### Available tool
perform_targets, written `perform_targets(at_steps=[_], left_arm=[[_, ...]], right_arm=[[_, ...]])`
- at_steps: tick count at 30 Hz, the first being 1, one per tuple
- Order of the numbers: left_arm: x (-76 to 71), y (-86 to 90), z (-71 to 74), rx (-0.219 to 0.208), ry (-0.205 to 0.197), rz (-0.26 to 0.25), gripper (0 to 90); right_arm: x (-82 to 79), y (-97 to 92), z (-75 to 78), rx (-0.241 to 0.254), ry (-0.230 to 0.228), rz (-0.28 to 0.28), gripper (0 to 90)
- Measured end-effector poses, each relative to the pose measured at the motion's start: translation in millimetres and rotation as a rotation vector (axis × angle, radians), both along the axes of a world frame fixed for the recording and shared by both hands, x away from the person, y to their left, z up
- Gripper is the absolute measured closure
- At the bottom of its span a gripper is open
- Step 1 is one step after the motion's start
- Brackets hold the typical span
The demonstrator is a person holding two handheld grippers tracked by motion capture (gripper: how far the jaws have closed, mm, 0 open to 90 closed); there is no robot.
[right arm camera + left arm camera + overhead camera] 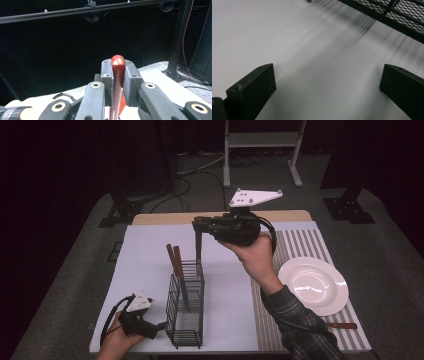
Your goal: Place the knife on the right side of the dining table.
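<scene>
My right gripper (pixel 199 223) is raised over the table, shut on the reddish-brown handle (pixel 118 62) of a utensil (pixel 198 245). The utensil's grey metal part hangs straight down to the far top rim of a black wire caddy (pixel 185 320). Two other brown-handled utensils (pixel 176 265) stand slanted in the caddy. In the right gripper view the jaws of that gripper (pixel 118 71) clamp the handle's rounded end. My left gripper (pixel 161 325) rests low at the caddy's near left side, open, with bare white table between the jaws of the gripper (pixel 328 72). The caddy's mesh (pixel 392 15) lies just ahead.
A white plate (pixel 313 285) sits on a striped mat (pixel 295 247) at the right. Another brown-handled utensil (pixel 342 325) lies near the plate's front edge. A white sheet (pixel 145 255) covers the table. Dark stands and cables lie on the floor beyond.
</scene>
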State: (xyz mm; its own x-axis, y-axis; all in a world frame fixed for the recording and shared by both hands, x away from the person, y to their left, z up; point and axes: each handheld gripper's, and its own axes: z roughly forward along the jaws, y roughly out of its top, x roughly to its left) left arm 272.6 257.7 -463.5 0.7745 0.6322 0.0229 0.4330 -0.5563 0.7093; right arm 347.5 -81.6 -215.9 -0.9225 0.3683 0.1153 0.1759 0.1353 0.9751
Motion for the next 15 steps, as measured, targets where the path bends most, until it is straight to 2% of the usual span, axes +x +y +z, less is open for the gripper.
perform_targets(at_steps=[15], left_arm=[[-0.1,0.0,0.0,0.0,-0.001,0.001,0.0]], right_arm=[[-1.5,-34.9,5.0,0.019,-0.016,-0.068,79.9]])
